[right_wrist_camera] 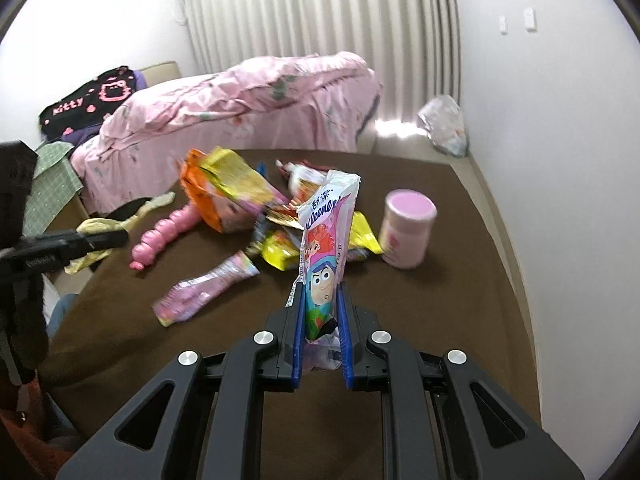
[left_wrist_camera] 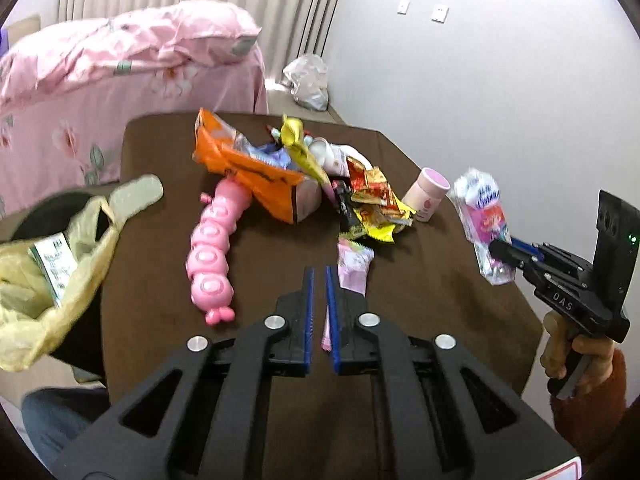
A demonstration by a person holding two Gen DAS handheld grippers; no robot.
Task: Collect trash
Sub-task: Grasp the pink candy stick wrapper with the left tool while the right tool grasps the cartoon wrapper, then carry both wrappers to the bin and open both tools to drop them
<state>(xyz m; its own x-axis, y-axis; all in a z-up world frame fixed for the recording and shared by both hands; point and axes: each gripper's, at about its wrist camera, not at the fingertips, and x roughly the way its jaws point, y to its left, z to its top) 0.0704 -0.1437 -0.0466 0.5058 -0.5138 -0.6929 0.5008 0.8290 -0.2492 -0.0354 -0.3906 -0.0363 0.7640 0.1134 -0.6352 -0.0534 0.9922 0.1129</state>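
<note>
Two handheld grippers hung over a brown surface (left_wrist_camera: 420, 300) strewn with litter, with a bed (left_wrist_camera: 120, 80) under pink floral covers behind it at the upper left.

At the far left of the left wrist view, a yellow plastic bag (left_wrist_camera: 80, 248) stood open over the surface's left edge, with a printed paper packet inside it. To its right a pink caterpillar toy (left_wrist_camera: 210, 248) lay lengthwise on the surface. Beyond the toy's far end lay a crumpled orange packet (left_wrist_camera: 256, 172).

At the lower centre, the left gripper (left_wrist_camera: 319, 270) held its jaws narrow, with a thin gap and nothing clamped between them. A flat pink wrapper (left_wrist_camera: 354, 268) lay on the surface just past their tips.

Right of centre sat a heap of red and yellow snack wrappers (left_wrist_camera: 376, 204). A pink round tub (left_wrist_camera: 428, 196) stood just beside the heap.

At the right edge, a hand (left_wrist_camera: 592, 364) in a rust-coloured sleeve carried the right gripper (left_wrist_camera: 500, 250). Its jaws were closed on the lower end of a tissue pack (left_wrist_camera: 480, 216) printed with cartoon figures. The pack was held clear above the surface, to the right of the tub.

In the right wrist view the same pack stood upright between the blue pads.
</note>
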